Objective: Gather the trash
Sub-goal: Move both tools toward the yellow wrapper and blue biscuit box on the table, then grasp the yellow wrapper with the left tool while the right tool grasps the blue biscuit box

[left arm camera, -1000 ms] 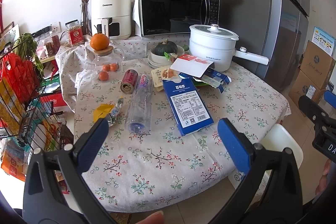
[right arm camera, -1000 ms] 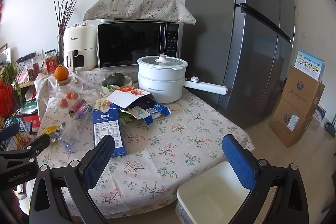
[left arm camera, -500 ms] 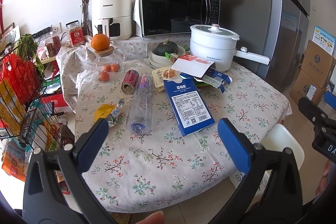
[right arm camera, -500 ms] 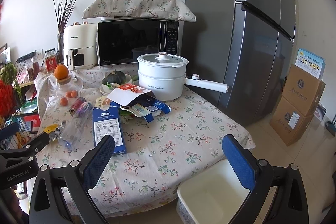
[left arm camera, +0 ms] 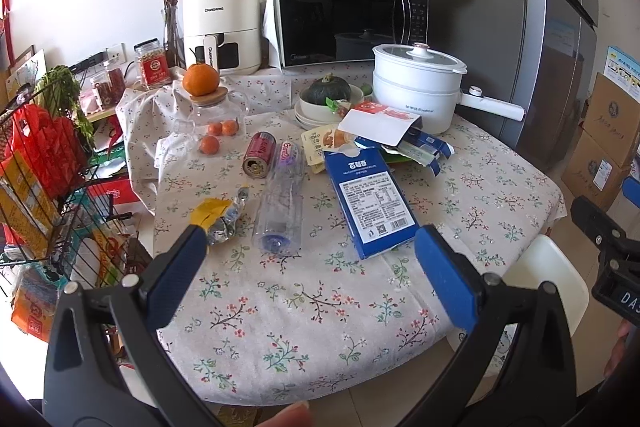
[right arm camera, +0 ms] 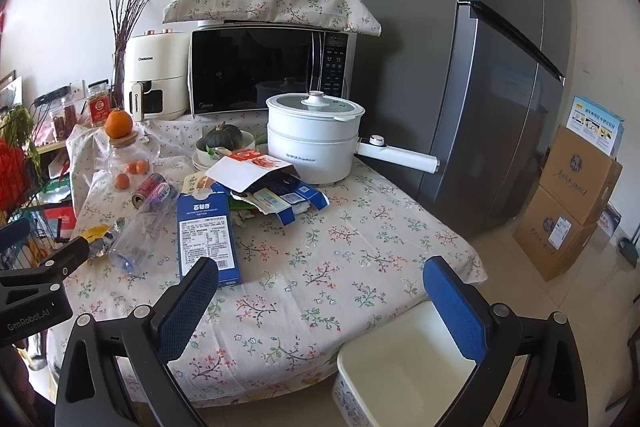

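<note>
Trash lies on a table with a floral cloth [left arm camera: 304, 299]: a flat blue carton [left arm camera: 370, 199], a clear plastic bottle [left arm camera: 280, 211], a red can [left arm camera: 259, 159], a crumpled yellow wrapper [left arm camera: 218, 215] and a heap of torn blue and white packets [left arm camera: 404, 143]. A white bin [right arm camera: 400, 375] stands on the floor by the table's near right corner. My left gripper [left arm camera: 310, 255] is open and empty above the table's near edge. My right gripper [right arm camera: 320, 291] is open and empty, between table edge and bin.
At the back stand a white electric pot [left arm camera: 418, 87], a microwave [left arm camera: 352, 19], an air fryer [left arm camera: 220, 27], a bowl with a squash [left arm camera: 326, 95] and a glass jar with oranges [left arm camera: 212, 119]. A wire rack [left arm camera: 44, 179] is at left. Cardboard boxes [right arm camera: 576, 203] and a fridge [right arm camera: 480, 67] are at right.
Both grippers have edged slightly toward the table. Nothing on the table has moved.
</note>
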Motion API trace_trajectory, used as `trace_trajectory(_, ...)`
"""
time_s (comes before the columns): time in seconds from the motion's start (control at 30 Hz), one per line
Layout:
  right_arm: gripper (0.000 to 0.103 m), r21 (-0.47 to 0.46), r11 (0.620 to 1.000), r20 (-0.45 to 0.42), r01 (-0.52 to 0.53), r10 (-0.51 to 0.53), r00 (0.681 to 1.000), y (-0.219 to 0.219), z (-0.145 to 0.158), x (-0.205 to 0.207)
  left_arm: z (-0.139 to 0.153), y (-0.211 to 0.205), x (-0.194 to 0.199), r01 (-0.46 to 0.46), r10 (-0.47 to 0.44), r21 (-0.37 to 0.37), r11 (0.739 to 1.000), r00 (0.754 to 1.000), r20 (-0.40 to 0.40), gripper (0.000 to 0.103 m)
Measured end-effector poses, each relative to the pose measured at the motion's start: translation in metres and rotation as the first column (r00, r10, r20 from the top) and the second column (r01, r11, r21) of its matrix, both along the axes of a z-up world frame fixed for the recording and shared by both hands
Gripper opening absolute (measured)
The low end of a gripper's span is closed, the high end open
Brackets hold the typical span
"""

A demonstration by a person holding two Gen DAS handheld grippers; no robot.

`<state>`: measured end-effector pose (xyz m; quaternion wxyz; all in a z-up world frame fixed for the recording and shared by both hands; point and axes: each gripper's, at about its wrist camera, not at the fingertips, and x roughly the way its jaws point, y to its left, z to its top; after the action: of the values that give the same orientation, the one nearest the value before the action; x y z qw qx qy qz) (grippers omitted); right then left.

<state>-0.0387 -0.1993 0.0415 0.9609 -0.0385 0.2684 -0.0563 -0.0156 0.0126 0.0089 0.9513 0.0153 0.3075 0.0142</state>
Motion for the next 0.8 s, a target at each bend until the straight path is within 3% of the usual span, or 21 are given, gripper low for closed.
trace_trajectory(0.27,0.103,-0.023,1.000,0.026,-0.005,0.005,1.000,0.002,0.002,0.002,0.000,0.000,0.002,-0.009,0.009,0.000,1.000,1.000,-0.006,0.103)
trace_trajectory(0.47,0.103,-0.041,0.998,-0.041,-0.040,0.039,0.998,0.004,0.009,0.021,0.004,0.008,0.020,0.018,-0.017,0.024,1.000,0.999,-0.036,0.103)
trace_trajectory(0.6,0.103,0.053,0.994,-0.098,-0.097,0.102,0.990,0.005,0.015,0.050,0.003,0.025,0.052,0.061,-0.059,0.004,0.998,0.988,-0.144,0.103)
trace_trajectory(0.7,0.103,0.079,0.989,-0.160,-0.125,0.136,0.978,0.010,0.010,0.079,-0.009,0.042,0.082,0.086,-0.087,-0.018,0.996,0.962,-0.258,0.103)
trace_trajectory(0.8,0.103,0.120,0.984,-0.224,-0.130,0.155,0.962,0.013,-0.009,0.103,-0.030,0.066,0.106,0.040,-0.048,-0.030,0.999,0.936,-0.348,0.103)
